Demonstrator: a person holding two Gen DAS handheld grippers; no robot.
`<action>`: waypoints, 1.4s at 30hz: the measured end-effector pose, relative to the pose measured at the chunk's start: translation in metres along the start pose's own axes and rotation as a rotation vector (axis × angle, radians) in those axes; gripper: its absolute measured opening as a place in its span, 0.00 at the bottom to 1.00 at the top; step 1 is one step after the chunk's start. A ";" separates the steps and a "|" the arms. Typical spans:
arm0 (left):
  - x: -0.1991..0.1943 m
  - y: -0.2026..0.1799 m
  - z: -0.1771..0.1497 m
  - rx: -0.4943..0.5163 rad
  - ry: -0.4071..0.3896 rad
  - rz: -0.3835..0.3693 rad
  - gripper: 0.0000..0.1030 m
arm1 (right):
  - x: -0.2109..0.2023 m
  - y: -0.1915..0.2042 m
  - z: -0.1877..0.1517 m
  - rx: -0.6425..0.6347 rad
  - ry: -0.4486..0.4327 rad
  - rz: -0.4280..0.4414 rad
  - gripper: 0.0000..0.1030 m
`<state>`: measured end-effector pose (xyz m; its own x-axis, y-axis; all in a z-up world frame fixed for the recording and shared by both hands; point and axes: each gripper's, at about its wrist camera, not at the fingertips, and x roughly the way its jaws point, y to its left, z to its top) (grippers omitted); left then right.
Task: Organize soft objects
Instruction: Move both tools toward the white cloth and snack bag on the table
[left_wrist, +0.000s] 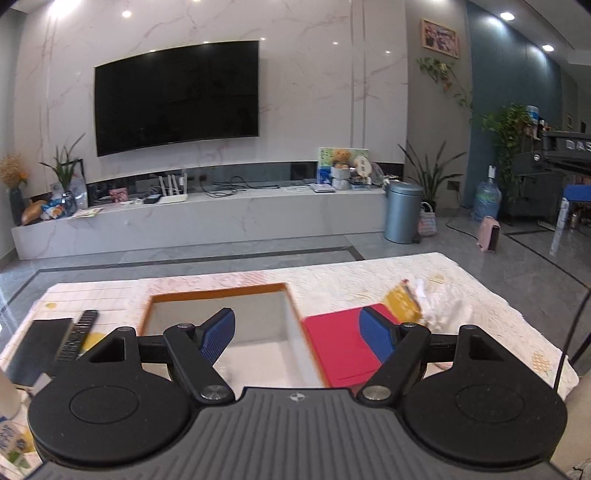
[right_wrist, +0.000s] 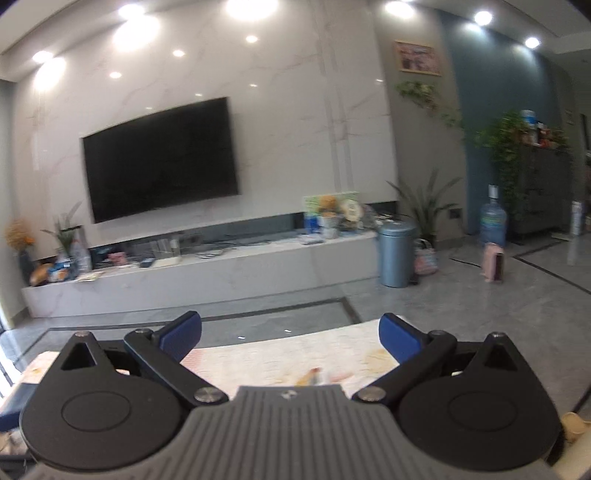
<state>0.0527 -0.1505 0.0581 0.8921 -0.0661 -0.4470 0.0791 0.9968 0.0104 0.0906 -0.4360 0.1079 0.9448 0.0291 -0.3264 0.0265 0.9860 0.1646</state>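
My left gripper (left_wrist: 299, 332) hangs open above the cloth-covered table (left_wrist: 332, 277), nothing between its blue pads. Below it stands an open box (left_wrist: 221, 306) with an orange rim and a grey inside. A red flat sheet (left_wrist: 340, 347) lies just right of the box. Beyond it a yellow packet (left_wrist: 402, 304) rests against crumpled white material (left_wrist: 447, 310). My right gripper (right_wrist: 291, 336) is open and empty, held high over the far part of the table (right_wrist: 295, 354), pointing toward the room. A blurred orange-yellow item (right_wrist: 308, 376) shows just above its body.
A remote control (left_wrist: 77, 334) and a black flat device (left_wrist: 40, 349) lie at the table's left. A white bottle (left_wrist: 7, 391) stands at the near left. Beyond the table are grey floor, a TV bench (left_wrist: 207, 218), a wall television (left_wrist: 177, 96) and a blue bin (left_wrist: 402, 212).
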 end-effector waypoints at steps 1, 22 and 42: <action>0.003 -0.006 -0.002 0.001 0.002 -0.011 0.87 | 0.006 -0.010 0.001 0.019 0.010 -0.014 0.97; 0.127 -0.186 -0.064 0.180 -0.069 -0.270 0.87 | 0.076 -0.153 -0.107 0.390 0.179 -0.281 0.97; 0.235 -0.253 -0.103 0.482 0.046 -0.155 0.91 | 0.088 -0.178 -0.116 0.436 0.235 -0.344 0.98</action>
<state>0.1964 -0.4138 -0.1417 0.8340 -0.1986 -0.5148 0.4150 0.8406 0.3481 0.1314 -0.5902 -0.0581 0.7622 -0.1951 -0.6172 0.4960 0.7886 0.3633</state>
